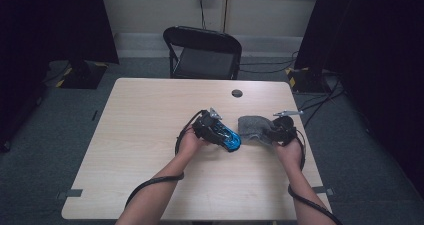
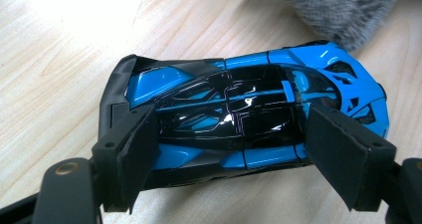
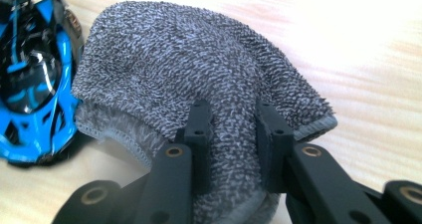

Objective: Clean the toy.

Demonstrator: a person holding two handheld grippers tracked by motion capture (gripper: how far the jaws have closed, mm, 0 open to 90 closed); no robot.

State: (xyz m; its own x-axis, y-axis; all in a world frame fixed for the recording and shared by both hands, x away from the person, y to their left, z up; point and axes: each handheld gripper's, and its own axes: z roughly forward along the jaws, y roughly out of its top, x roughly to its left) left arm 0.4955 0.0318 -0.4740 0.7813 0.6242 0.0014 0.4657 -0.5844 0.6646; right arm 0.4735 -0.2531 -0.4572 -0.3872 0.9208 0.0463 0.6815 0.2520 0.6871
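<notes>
A blue and black toy car (image 1: 228, 139) lies on the wooden table (image 1: 145, 135), right of centre. My left gripper (image 1: 221, 133) is shut on it. In the left gripper view the two pads press the car (image 2: 239, 109) from either side, with my left gripper (image 2: 234, 149) spread wide across the body. A grey terry cloth (image 1: 252, 126) lies just right of the car, touching its nose. My right gripper (image 1: 273, 134) is shut on the cloth's right edge. In the right gripper view the narrow jaws of my right gripper (image 3: 231, 129) pinch a fold of the cloth (image 3: 189, 59), with the car (image 3: 35, 94) at far left.
A black folding chair (image 1: 202, 52) stands behind the table's far edge. A round cable grommet (image 1: 237, 93) sits in the tabletop near that edge. Dark stands with cables flank the table on the floor. The table's left half is bare wood.
</notes>
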